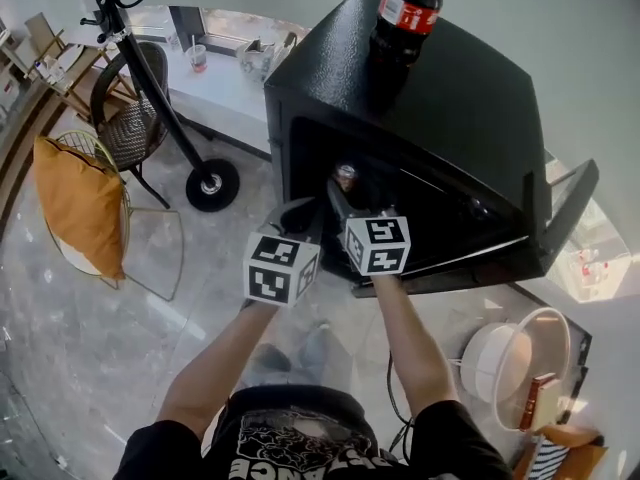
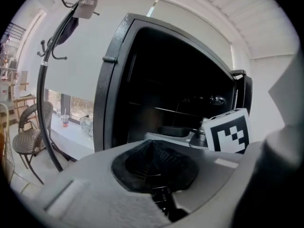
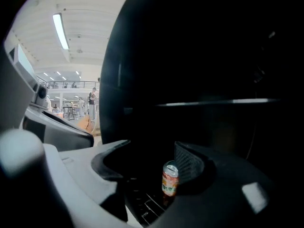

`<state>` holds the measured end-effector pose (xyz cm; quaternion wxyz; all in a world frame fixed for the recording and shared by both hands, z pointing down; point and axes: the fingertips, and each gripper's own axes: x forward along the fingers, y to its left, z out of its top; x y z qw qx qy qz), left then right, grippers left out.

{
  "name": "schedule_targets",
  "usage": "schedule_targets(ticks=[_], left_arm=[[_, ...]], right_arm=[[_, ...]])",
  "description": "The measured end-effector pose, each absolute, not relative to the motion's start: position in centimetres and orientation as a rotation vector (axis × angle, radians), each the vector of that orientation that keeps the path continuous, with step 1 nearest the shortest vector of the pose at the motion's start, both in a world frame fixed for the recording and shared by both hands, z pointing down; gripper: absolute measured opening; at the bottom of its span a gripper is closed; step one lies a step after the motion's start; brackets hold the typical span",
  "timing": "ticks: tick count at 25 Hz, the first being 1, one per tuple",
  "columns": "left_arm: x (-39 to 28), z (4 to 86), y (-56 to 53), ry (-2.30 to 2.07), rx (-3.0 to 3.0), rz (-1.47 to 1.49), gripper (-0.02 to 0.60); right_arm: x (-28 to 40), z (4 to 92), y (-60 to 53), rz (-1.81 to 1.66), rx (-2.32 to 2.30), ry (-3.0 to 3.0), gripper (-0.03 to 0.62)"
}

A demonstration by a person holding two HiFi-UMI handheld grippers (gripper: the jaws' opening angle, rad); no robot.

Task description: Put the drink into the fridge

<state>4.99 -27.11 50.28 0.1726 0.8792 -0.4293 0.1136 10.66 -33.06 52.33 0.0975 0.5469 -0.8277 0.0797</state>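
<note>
A black fridge (image 1: 470,88) stands with its door (image 1: 565,218) swung open to the right, its inside dark. A small orange-red drink can (image 3: 170,178) stands upright low inside the opening, also seen as the can (image 1: 345,176) from the head. My right gripper (image 3: 152,160) points into the fridge with its jaws wide; the can sits close to the right finger's pad, with a clear gap on its other side. My left gripper (image 2: 153,148) hangs before the fridge's left edge, pads together and nothing between them. From the head, the left gripper (image 1: 295,213) and the right gripper (image 1: 340,190) are side by side.
A cola bottle (image 1: 405,13) stands on the fridge top. A black coat stand (image 1: 150,78), a wicker chair (image 1: 130,118) and a chair with an orange cushion (image 1: 80,203) are to the left. A white basket (image 1: 520,358) sits on the floor at the right.
</note>
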Motion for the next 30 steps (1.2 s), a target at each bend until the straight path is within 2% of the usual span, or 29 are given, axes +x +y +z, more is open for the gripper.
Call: schedule_targets(ticks=[13,22,30], left_arm=[[2.6,38.5,-24.0,-1.219,2.531,0.328,0.005],[2.3,33.9,-20.2,-1.175,2.593,0.325,0.005],[2.7,32.0,-18.1,-1.132,2.646,0.331,0.005]], right_arm=[[7.5,38.0,-24.3,0.271,1.601,-2.491,0.171],[6.2,33.3,-18.8,0.312,1.561,-2.497,0.132],[6.2,30.7,-16.6,0.325,1.572,-2.517,0.130]])
